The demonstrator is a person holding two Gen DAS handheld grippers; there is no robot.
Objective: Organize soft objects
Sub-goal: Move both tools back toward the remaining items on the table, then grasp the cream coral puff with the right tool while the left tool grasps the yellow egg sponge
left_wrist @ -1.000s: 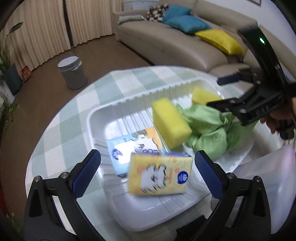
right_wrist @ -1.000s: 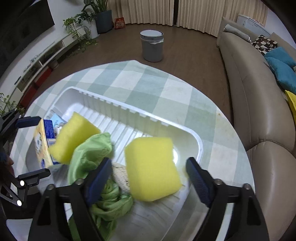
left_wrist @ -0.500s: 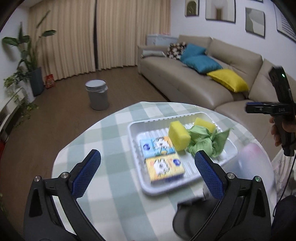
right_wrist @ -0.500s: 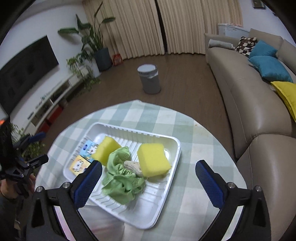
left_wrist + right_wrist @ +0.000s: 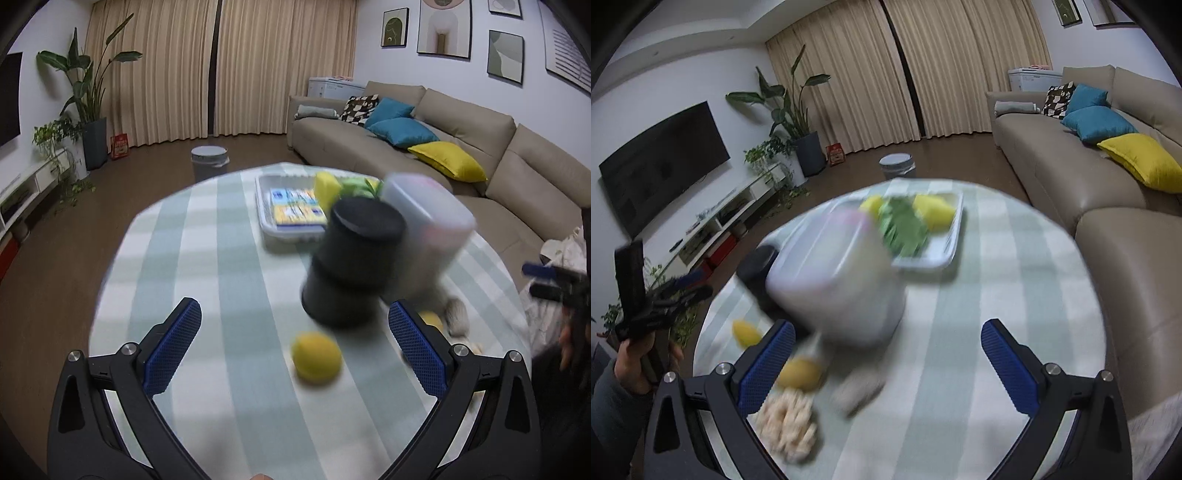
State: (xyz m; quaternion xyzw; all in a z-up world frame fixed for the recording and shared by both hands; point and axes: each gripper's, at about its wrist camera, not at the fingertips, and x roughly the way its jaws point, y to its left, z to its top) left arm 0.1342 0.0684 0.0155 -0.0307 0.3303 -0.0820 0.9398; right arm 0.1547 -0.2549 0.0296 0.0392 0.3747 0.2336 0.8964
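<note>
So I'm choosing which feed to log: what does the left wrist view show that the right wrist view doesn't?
Only the left wrist view shows the tissue packs in the white tray.

Only the right wrist view shows the fluffy cream cloth.

Both show the tray, green cloth, yellow sponges, translucent box, black container, and both grippers open: left, right.
</note>
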